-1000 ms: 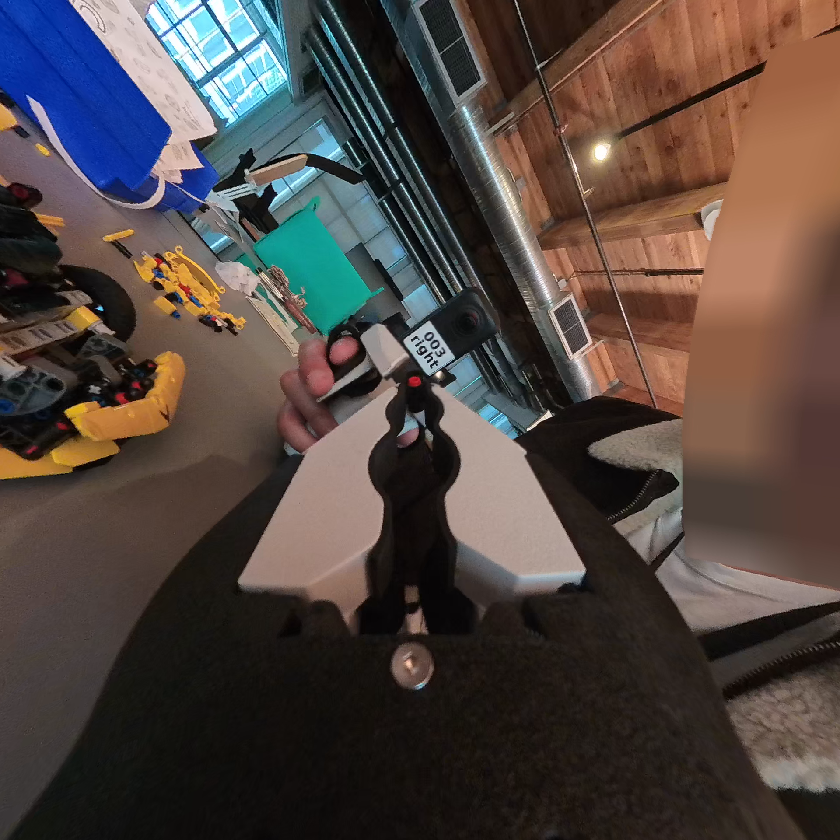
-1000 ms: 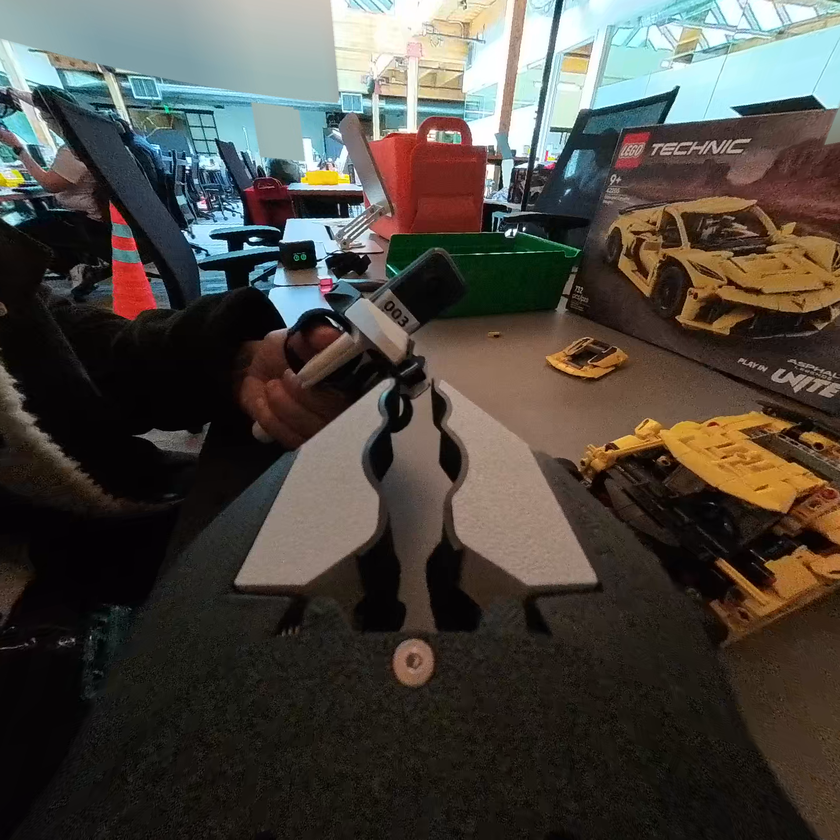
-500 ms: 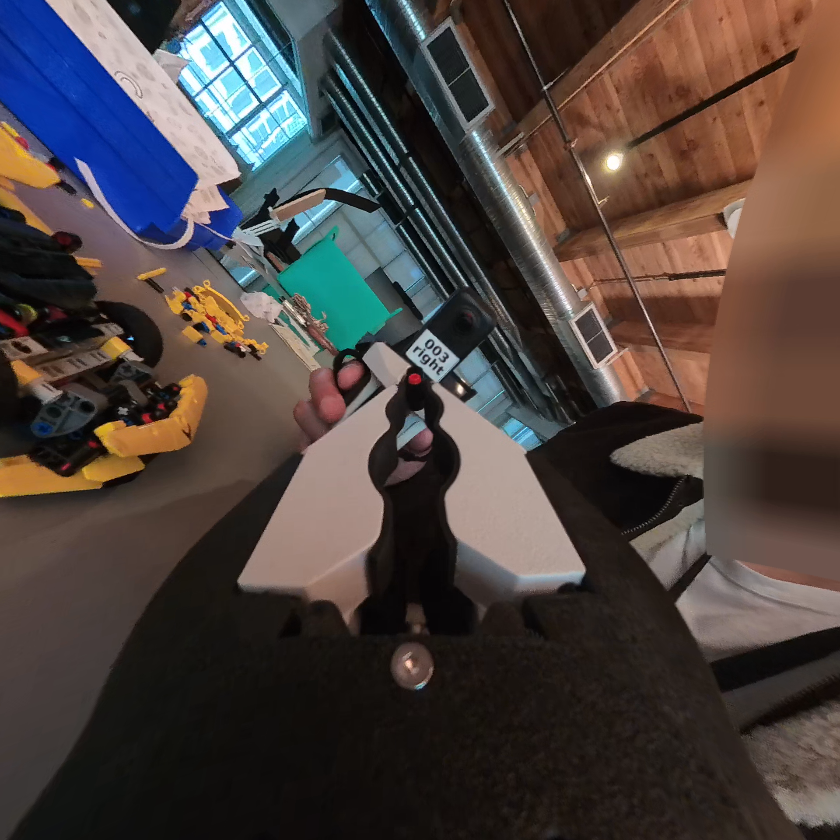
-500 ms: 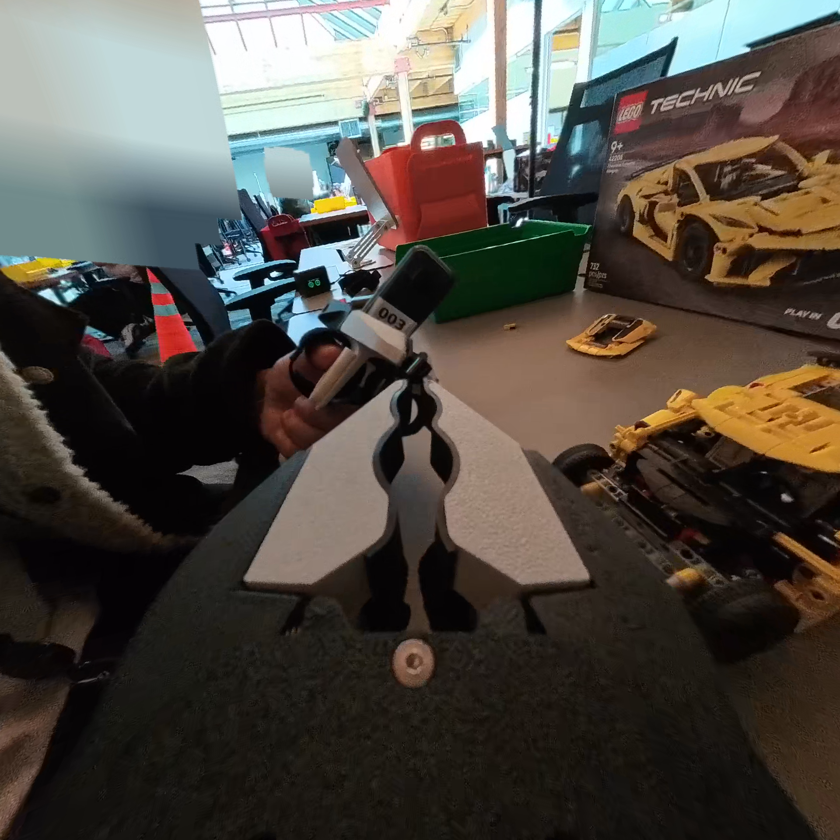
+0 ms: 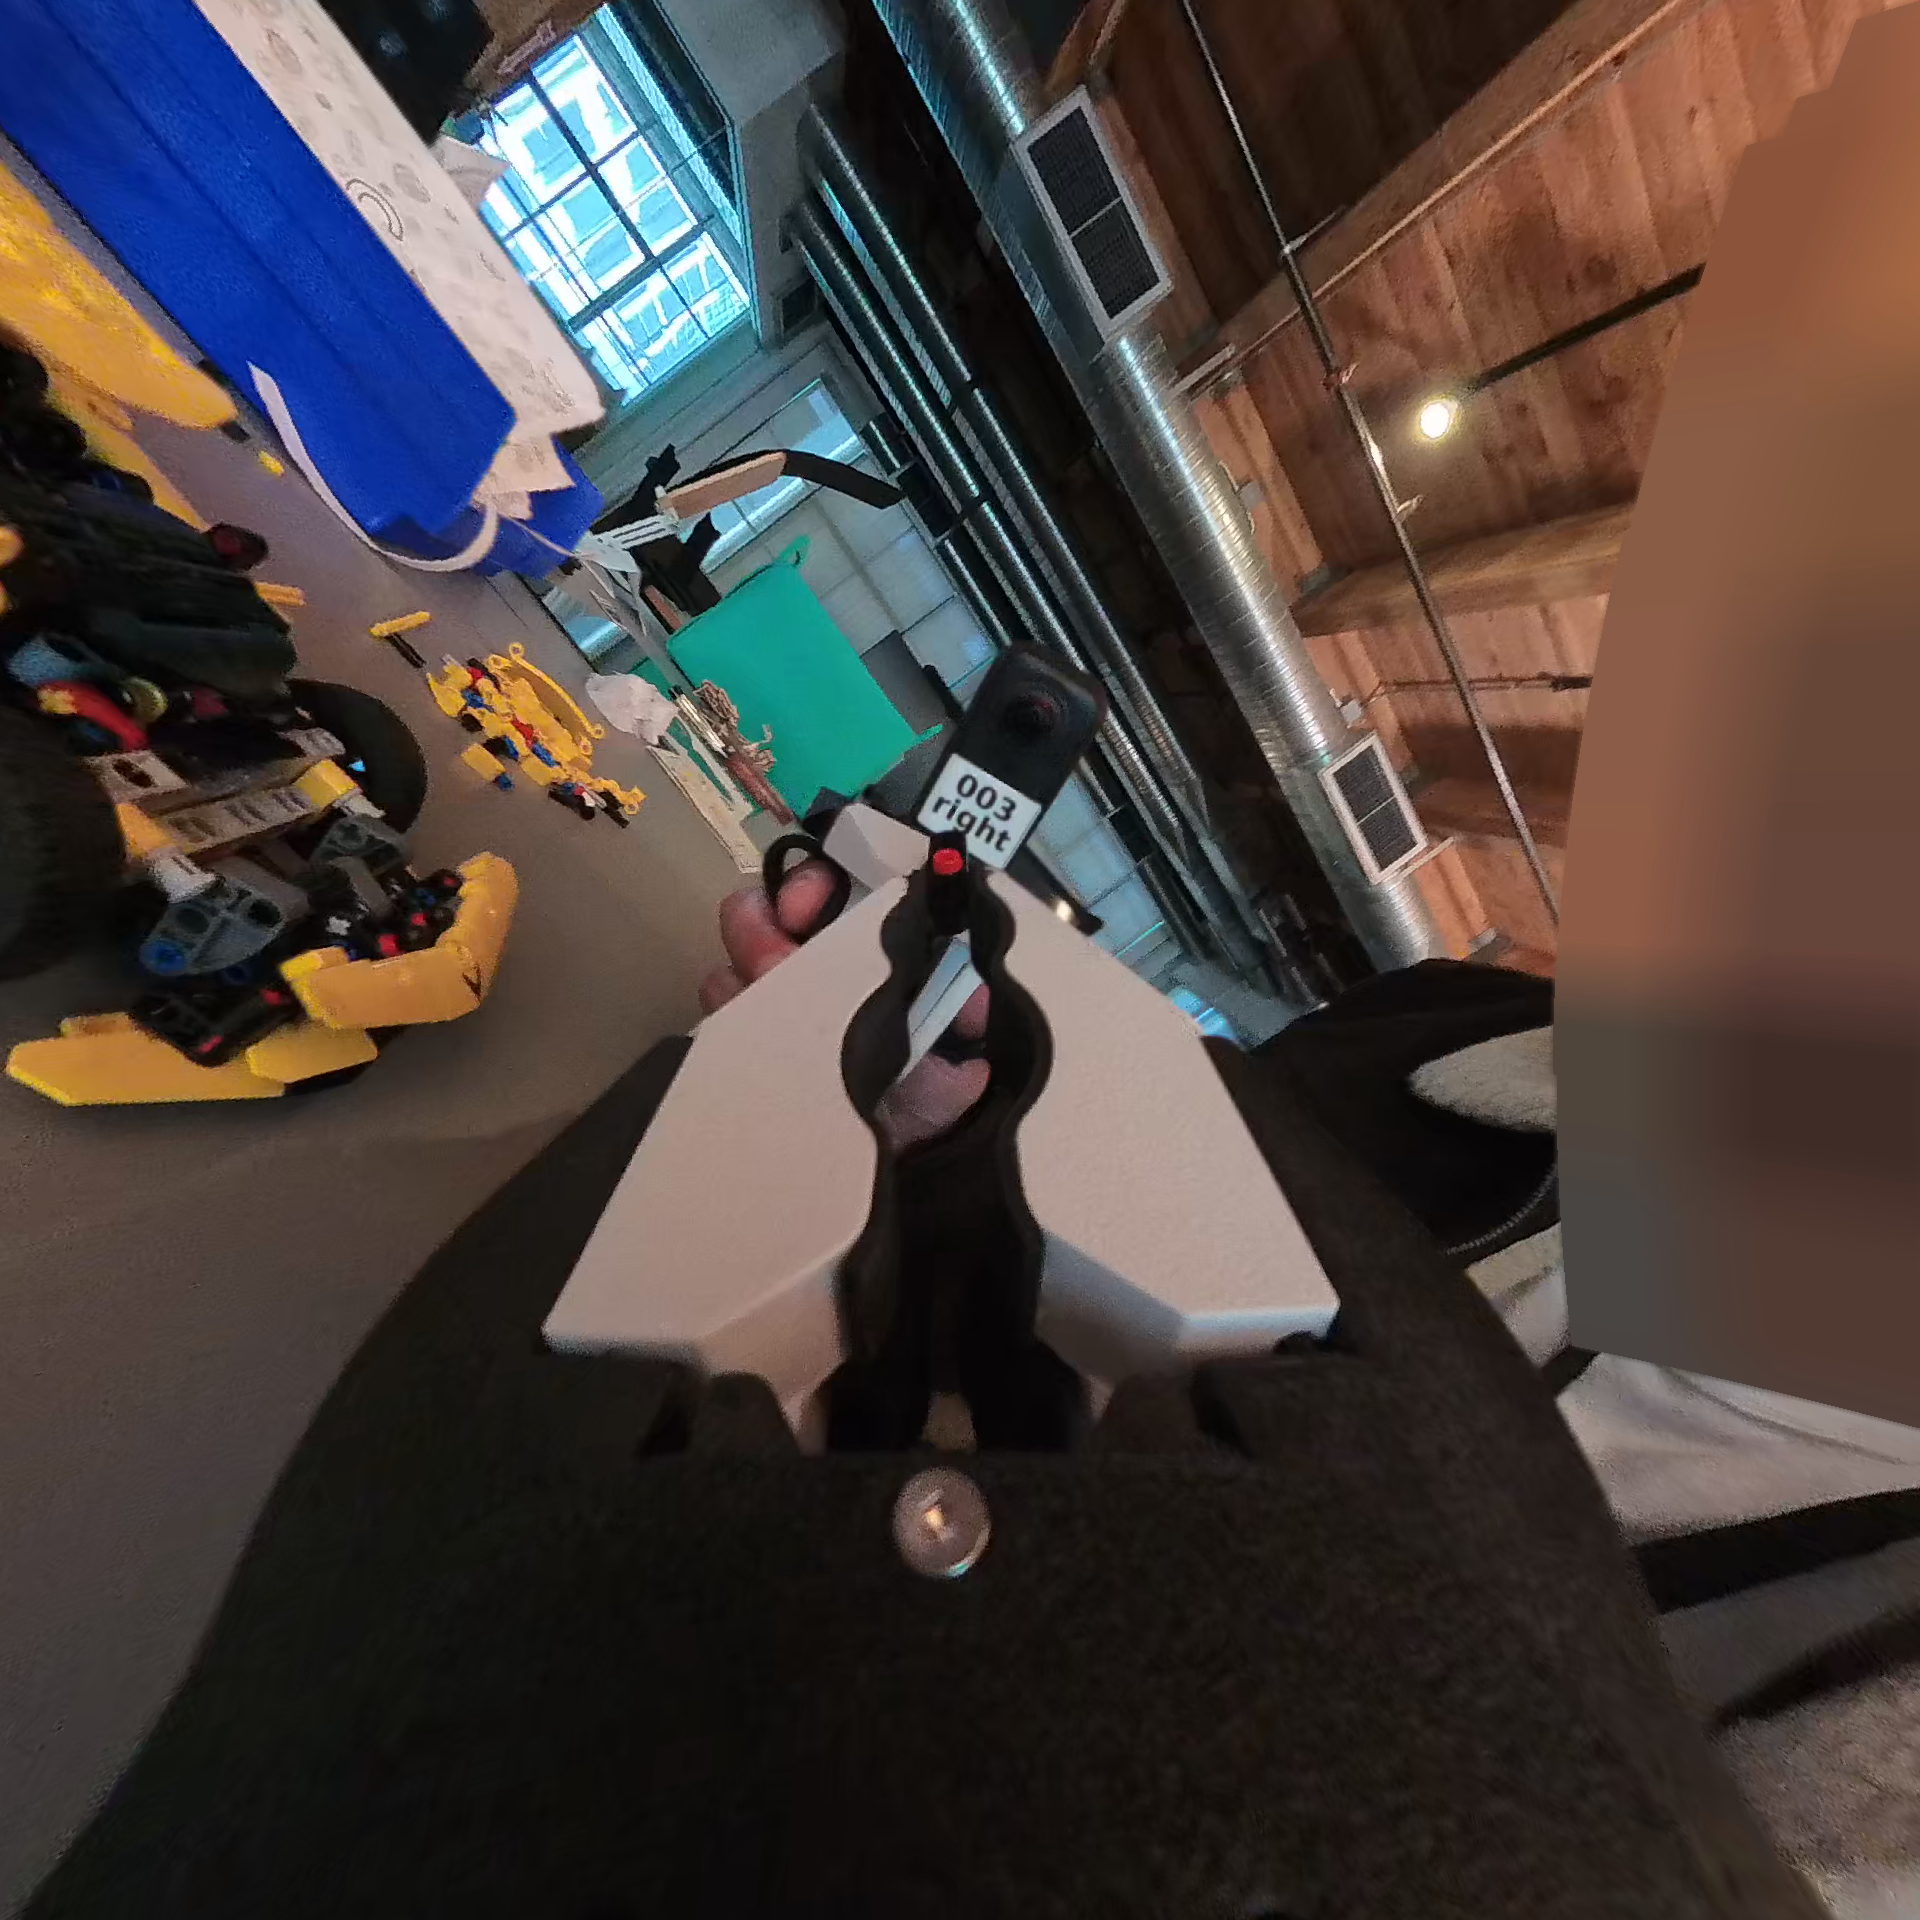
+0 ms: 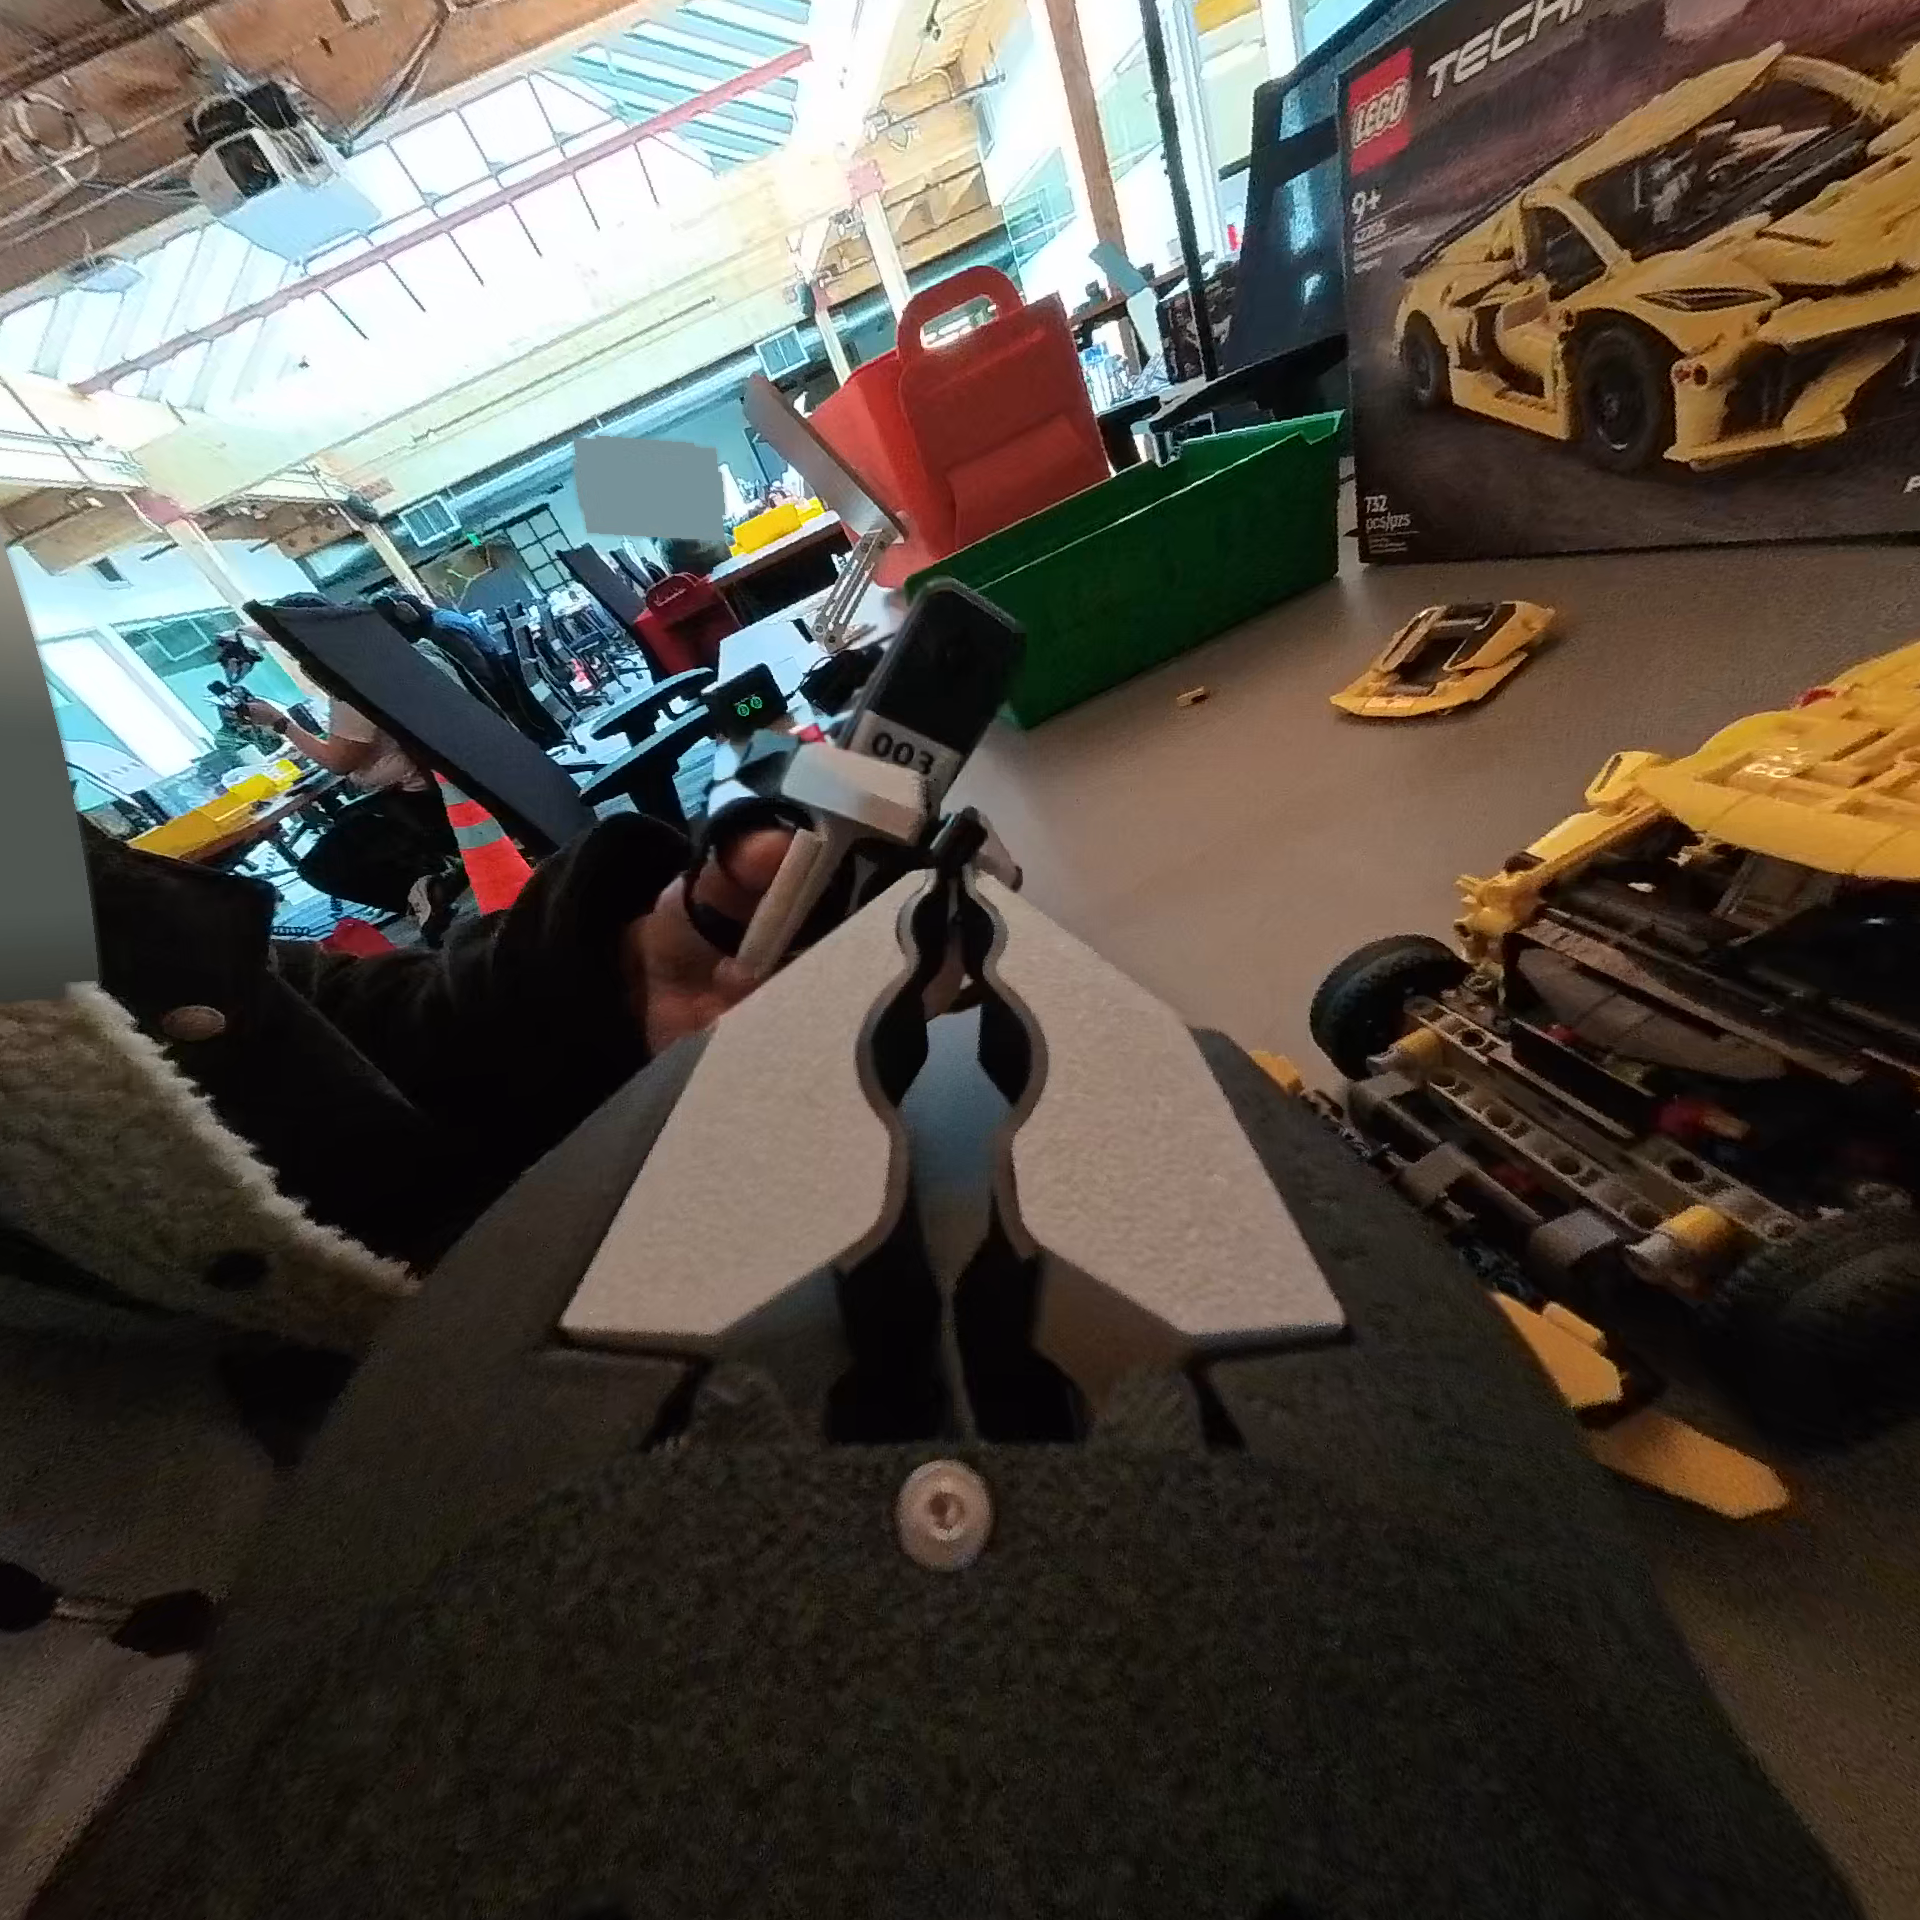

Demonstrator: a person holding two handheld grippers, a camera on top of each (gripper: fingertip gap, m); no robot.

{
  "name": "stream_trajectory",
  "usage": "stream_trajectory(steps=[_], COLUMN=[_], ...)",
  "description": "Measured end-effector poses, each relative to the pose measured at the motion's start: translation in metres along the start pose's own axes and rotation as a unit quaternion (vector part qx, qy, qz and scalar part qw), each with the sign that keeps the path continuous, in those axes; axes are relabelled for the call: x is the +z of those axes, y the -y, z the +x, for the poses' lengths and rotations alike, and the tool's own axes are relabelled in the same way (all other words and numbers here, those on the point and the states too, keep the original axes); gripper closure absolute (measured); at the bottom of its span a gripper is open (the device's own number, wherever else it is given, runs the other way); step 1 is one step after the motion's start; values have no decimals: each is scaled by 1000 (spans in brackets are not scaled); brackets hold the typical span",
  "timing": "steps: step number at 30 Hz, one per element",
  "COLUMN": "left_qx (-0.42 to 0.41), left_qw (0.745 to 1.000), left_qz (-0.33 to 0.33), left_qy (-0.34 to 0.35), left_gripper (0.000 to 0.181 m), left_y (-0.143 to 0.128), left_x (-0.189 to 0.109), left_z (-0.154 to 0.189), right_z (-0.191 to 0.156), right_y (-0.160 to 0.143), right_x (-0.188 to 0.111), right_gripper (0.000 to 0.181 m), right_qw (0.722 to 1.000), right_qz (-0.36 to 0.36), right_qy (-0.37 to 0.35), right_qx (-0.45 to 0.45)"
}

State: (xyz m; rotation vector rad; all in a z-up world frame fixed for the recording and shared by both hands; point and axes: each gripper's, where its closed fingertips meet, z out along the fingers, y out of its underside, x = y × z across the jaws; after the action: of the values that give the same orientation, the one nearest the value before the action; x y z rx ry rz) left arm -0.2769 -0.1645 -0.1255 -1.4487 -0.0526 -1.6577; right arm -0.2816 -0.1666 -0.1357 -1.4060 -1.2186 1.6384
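The left gripper (image 5: 945,904) is clenched, its tips pinching a small dark pin with a red head (image 5: 945,860), held in the air above the grey table (image 5: 312,1247); straight beyond it a hand (image 5: 769,925) holds the other tool, whose black camera (image 5: 1029,717) points back this way, so the two meet tip to tip; on the table to one side lie a half-built yellow model car (image 5: 395,966) and a scatter of loose yellow parts (image 5: 520,717), with a blue bin (image 5: 260,260) farther off towards the table's far edge. In the right wrist view the right gripper (image 6: 954,883) is also clenched, tips against a small dark piece, though whether it truly grips it I cannot tell; the car lies beside it, a separate yellow panel (image 6: 1455,655) lies near the far edge, and a green bin (image 6: 1143,582) and a printed box (image 6: 1662,260) stand along that edge. The pin looks light, stiff and smooth; it is likely to slip or twist, so it is best pinched squarely across its shaft, below the head.
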Motion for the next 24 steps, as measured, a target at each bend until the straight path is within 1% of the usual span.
stream_trajectory(steps=[2,4,8,24], left_qx=[-17,-14,1,14], left_qw=[1000,999,999,999], left_qz=[15,29,43,23], left_qy=[1,7,22,43], left_gripper=[174,174,174,174], left_y=[4,7,10,6], left_x=[-1,-1,-3,-2], left_z=[-3,-5,-7,-13], right_z=[5,7,10,13], right_y=[0,1,2,-1], right_x=[2,3,5,4], right_gripper=[181,181,181,181], right_qw=[1000,999,999,998], right_qz=[2,12,21,18], right_qy=[-25,-35,-38,-23], right_qx=[-8,9,33,64])
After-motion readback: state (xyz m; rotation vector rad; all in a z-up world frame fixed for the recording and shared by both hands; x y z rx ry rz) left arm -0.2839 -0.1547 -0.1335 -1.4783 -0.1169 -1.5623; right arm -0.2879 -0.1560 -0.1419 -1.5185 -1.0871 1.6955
